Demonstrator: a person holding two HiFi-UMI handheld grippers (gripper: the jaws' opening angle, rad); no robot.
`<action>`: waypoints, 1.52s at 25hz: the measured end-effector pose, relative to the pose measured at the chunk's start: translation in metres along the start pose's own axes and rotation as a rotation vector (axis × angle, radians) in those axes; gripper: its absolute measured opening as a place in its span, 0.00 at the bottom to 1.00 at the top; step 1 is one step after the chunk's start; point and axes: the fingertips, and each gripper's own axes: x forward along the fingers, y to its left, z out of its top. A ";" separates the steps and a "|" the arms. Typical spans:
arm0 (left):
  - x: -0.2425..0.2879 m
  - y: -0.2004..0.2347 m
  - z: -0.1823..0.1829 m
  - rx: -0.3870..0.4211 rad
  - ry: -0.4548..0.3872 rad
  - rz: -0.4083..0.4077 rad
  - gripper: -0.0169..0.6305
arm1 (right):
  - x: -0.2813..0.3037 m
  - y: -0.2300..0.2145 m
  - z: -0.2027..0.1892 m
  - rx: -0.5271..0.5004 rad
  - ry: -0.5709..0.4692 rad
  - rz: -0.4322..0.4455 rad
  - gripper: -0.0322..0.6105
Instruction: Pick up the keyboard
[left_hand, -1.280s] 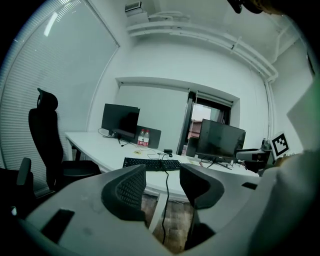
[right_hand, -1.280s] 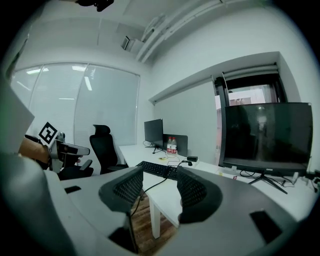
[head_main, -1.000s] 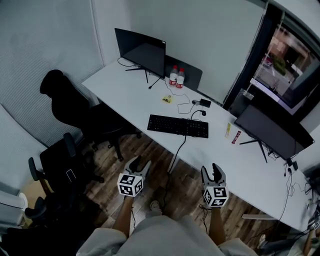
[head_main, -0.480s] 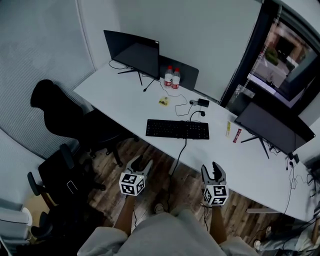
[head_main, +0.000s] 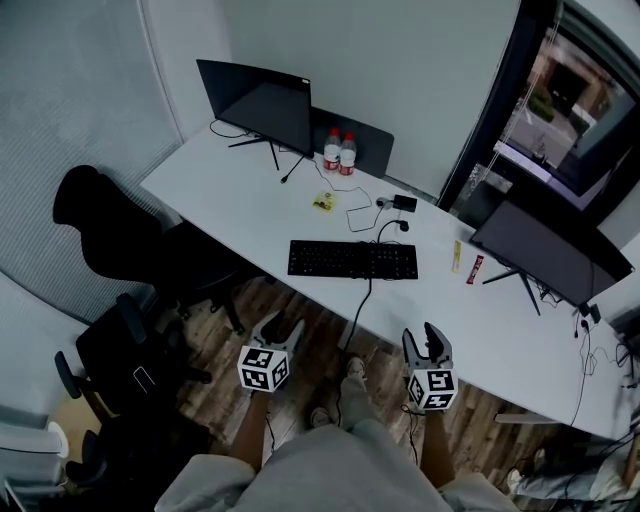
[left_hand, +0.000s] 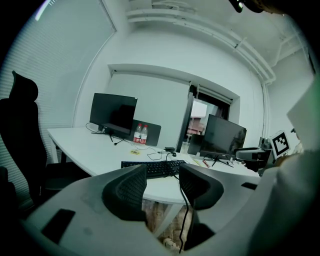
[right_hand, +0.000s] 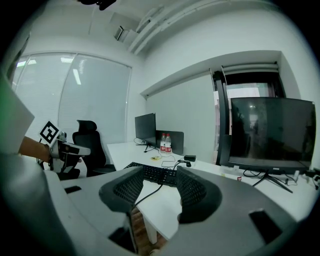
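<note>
A black keyboard (head_main: 352, 260) lies flat on the long white desk (head_main: 250, 210), near its front edge, with a black cable hanging off the edge. It also shows beyond the jaws in the left gripper view as the keyboard (left_hand: 150, 168) and in the right gripper view as the keyboard (right_hand: 152, 173). My left gripper (head_main: 280, 327) and right gripper (head_main: 425, 339) hang over the wooden floor, well short of the desk. Both stand open with nothing between the fingers.
Two black monitors (head_main: 258, 103) (head_main: 545, 255) stand on the desk, with two bottles (head_main: 338, 155), a small yellow item (head_main: 322, 201) and cables behind the keyboard. Black office chairs (head_main: 110, 225) stand at the left. The person's legs and feet (head_main: 335, 395) are below.
The view has shifted a little: the desk and keyboard sit slightly lower and further left in the head view. Both grippers keep the same place and stay open.
</note>
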 end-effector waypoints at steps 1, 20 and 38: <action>0.003 0.001 -0.001 0.000 0.003 0.003 0.34 | 0.003 -0.001 -0.001 0.002 0.001 0.005 0.35; 0.102 0.049 0.038 -0.002 0.019 0.109 0.34 | 0.131 -0.063 0.029 -0.016 0.011 0.090 0.35; 0.176 0.073 0.049 -0.037 0.087 0.261 0.34 | 0.227 -0.115 0.039 -0.029 0.058 0.212 0.38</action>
